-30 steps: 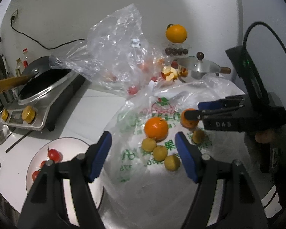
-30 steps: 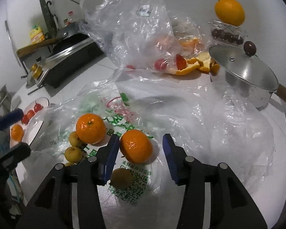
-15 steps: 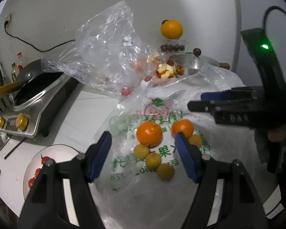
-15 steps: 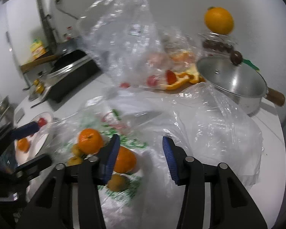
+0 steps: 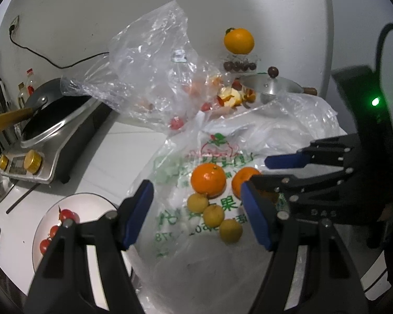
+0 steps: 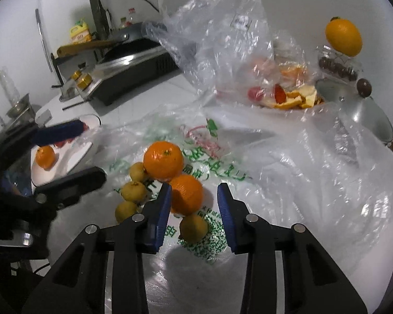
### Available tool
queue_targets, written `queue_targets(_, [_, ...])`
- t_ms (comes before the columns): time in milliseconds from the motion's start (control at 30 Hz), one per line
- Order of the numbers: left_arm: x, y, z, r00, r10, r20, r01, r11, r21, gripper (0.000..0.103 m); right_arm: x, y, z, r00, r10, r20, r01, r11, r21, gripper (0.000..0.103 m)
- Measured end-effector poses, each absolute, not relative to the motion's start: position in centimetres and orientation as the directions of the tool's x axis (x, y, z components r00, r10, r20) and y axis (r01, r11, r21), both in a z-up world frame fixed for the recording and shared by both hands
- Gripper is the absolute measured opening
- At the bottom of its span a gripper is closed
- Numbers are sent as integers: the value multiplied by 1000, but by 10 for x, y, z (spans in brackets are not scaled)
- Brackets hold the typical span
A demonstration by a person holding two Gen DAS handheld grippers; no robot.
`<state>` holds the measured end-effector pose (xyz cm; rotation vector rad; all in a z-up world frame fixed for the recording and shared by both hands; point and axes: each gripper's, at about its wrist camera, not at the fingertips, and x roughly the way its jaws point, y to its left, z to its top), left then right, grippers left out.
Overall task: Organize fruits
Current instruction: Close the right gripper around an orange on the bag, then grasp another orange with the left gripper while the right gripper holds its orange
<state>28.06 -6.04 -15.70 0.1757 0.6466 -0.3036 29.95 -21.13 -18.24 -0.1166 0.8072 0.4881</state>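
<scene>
Two oranges and several small yellow fruits (image 6: 133,191) lie on a printed plastic bag (image 6: 222,172). In the right wrist view my right gripper (image 6: 195,204) straddles the nearer orange (image 6: 187,195). Its jaws are closing, with the left pad at the peel and a gap on the right. The bigger orange (image 6: 163,160) sits just behind. My left gripper (image 5: 196,210) hangs open above the yellow fruits (image 5: 213,214), holding nothing. To its left stands a white plate (image 5: 91,206) with tomatoes (image 5: 68,214). The right wrist view also shows an orange (image 6: 45,156) on that plate.
A crumpled clear bag (image 5: 149,65) with tomatoes and peel stands behind. A lidded steel pot (image 6: 359,110) is at the right. An orange (image 5: 239,40) tops a box of dark fruits at the wall. An induction cooker with a pan (image 5: 49,130) is at the left.
My right gripper drew back from the nearer orange, then came down around it again with narrower jaws. The left gripper stays open.
</scene>
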Motion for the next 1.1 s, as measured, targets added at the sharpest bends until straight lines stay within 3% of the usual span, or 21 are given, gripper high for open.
queue_targets(433, [277, -37, -153, 768, -217, -602, 304, 952, 44, 70, 311, -189, -195, 541, 410, -734, -488, 864, 123, 40])
queue_targets(867, [272, -38, -151, 768, -261, -584, 330, 944, 12, 70, 312, -217, -180, 618, 183, -764, -401, 910, -106, 40])
queue_targets(1100, [271, -27, -150, 776, -248, -580, 309, 951, 5, 70, 320, -194, -190, 592, 178, -786, -440, 889, -130, 40])
